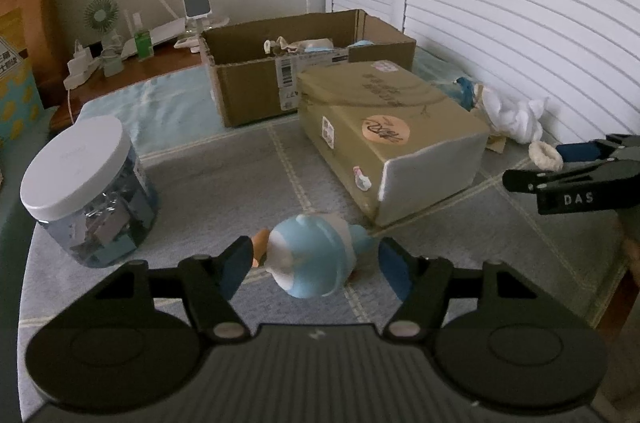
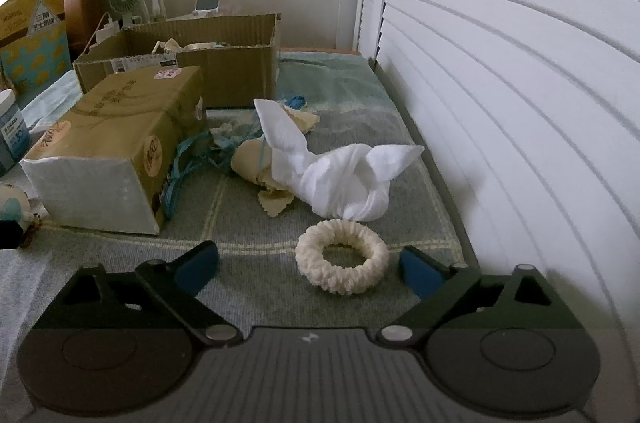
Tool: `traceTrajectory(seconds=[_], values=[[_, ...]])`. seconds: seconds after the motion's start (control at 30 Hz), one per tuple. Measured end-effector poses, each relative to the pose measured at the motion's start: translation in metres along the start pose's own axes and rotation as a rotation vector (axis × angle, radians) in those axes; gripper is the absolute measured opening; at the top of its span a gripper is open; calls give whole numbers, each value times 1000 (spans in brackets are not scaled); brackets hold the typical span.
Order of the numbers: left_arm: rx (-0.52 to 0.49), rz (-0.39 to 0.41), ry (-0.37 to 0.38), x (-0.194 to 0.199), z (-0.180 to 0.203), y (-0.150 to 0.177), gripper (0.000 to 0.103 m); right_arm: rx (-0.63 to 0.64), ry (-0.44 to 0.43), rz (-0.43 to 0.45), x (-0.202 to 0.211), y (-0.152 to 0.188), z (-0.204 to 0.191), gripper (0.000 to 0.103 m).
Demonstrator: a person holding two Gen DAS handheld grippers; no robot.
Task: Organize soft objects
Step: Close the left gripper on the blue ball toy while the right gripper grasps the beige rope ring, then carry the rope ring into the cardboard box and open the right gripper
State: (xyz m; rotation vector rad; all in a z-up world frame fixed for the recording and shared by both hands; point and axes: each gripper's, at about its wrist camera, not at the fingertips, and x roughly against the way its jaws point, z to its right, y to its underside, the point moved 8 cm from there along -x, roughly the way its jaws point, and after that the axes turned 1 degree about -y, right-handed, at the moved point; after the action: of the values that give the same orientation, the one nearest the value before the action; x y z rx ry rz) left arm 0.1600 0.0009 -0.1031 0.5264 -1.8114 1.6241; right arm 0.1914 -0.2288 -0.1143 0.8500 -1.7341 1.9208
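A light-blue and white soft toy [image 1: 312, 257] with an orange bit lies on the grey mat between the open fingers of my left gripper [image 1: 316, 267], which do not press it. My right gripper [image 2: 310, 269] is open around a cream knitted ring [image 2: 342, 267] lying on the mat; it also shows in the left wrist view [image 1: 544, 155] by the right gripper [image 1: 536, 163]. A white cloth [image 2: 340, 167], a cream cloth [image 2: 256, 167] and blue ribbon [image 2: 188, 159] lie behind the ring. An open cardboard box [image 1: 256, 83] at the back holds soft items.
A closed tan carton [image 1: 384, 127] lies in the middle of the mat. A clear jar with a white lid [image 1: 84, 183] stands at the left. A fan [image 1: 102, 15] and small devices sit on a wooden shelf at the back. White louvred shutters [image 2: 520, 83] line the right side.
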Motion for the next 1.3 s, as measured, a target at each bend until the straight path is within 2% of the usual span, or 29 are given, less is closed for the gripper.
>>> traceTrajectory(seconds=[0.1,0.23,0.37,0.5,0.93,1.3], values=[[2,-5,3,-2,-1,0,68,-4,2,3,1,-2,1,84],[8,-12,4,-4,-1,1,61,-12,17,4,3,-3,4,76],[6,-13,5,-5,-1,1,55,-27,32,4,6,-2,9,61],[3,-12,6,-5,-1,0,54,-23,38,2,9,-2,9,52],[-105,-20,72,12,6,-8,52,16,33,-17,29,0,3,49],[-142,-39,147,35,7,-7,51,64,-35,24,61,-20,-16,49]])
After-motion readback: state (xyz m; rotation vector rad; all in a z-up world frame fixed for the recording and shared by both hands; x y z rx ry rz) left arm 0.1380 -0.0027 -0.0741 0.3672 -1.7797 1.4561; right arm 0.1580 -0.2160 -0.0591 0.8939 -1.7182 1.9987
